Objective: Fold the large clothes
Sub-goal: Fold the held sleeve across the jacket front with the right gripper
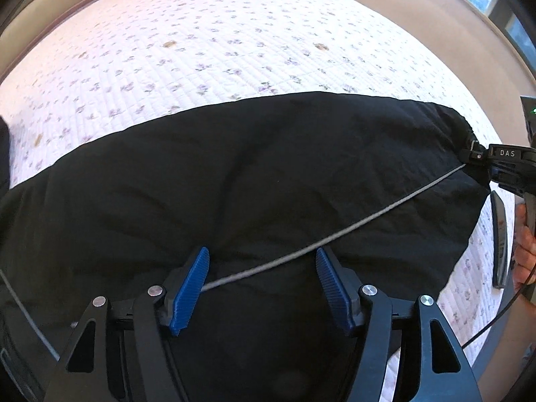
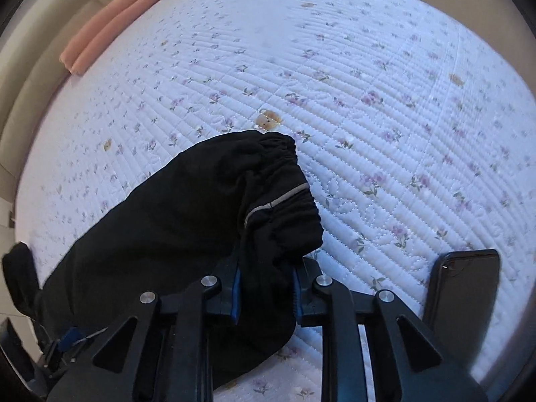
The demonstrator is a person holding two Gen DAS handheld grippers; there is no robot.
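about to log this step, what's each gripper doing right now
left gripper: jaws open over the black garment, not pressing on the cloth.
right gripper: jaws shut on the black garment's gathered cuff.

Each gripper is built from black triangular linkage arms pinned with round silver screws behind ribbed blue pads (image 1: 191, 288). On the right gripper (image 2: 265, 296), white "DAS" lettering is printed behind the jaws, and a thin black cable (image 1: 495, 318) is trailed below.
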